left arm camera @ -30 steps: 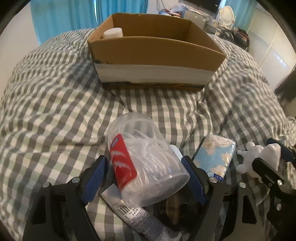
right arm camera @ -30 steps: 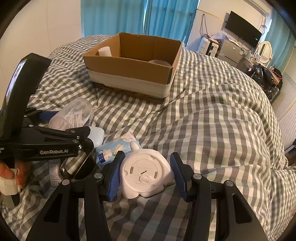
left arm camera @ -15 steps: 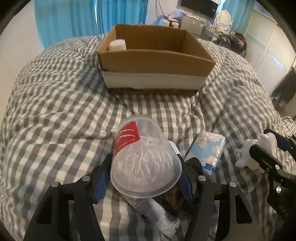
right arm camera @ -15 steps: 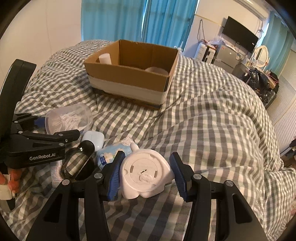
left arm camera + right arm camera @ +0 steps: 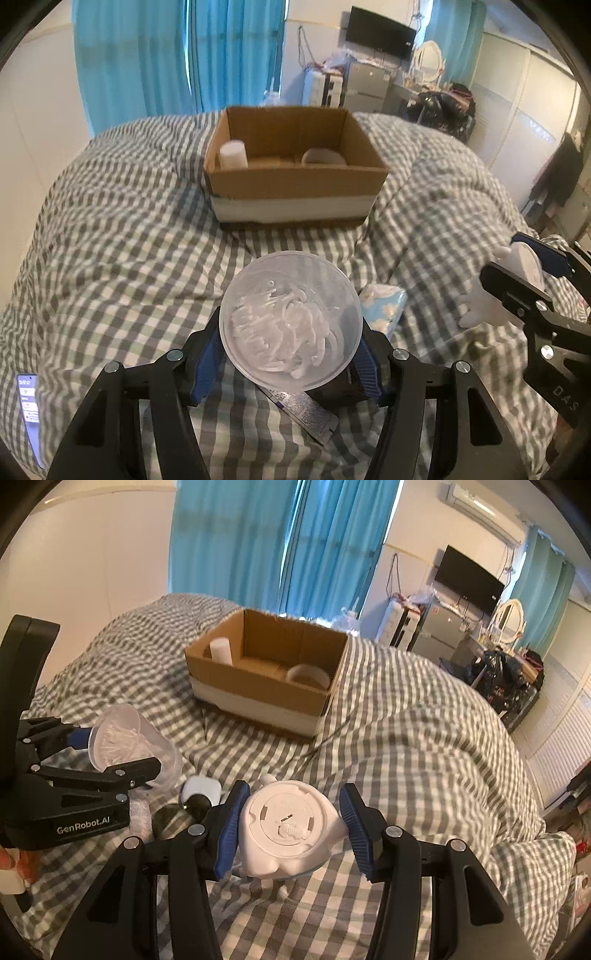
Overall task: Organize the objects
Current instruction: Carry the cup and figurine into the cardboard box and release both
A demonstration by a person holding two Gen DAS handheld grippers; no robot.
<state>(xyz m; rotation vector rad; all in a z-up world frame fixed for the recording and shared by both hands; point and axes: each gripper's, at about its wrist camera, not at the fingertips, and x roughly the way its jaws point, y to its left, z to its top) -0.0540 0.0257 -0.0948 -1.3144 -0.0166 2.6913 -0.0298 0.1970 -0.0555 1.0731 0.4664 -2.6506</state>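
A clear plastic tub of white floss picks [image 5: 291, 321] hangs above the checked bedding, its round end toward the camera, with my left gripper [image 5: 288, 350] shut on its sides. The right wrist view shows that tub [image 5: 122, 738] and the left gripper [image 5: 118, 749] at the left. My right gripper [image 5: 291, 812] is shut on a white figurine-shaped toy [image 5: 288, 827], round base facing me, lifted off the bed. From the left wrist, the toy [image 5: 480, 306] and right gripper [image 5: 513, 258] are at the right edge. An open cardboard box [image 5: 295, 181] sits further back on the bed.
Inside the box stand a white bottle [image 5: 232, 155] and a round white container [image 5: 323, 157]. On the bedding below lie a blue tissue pack [image 5: 384, 306], a tube [image 5: 306, 410], a white earbud case [image 5: 201, 786] and dark glasses [image 5: 166, 812]. The bed drops off to the right.
Both grippers have risen off the bed with their objects. The tub went from lying on the bedding to being held up with its round end facing the camera. The box's inside has come into sight.
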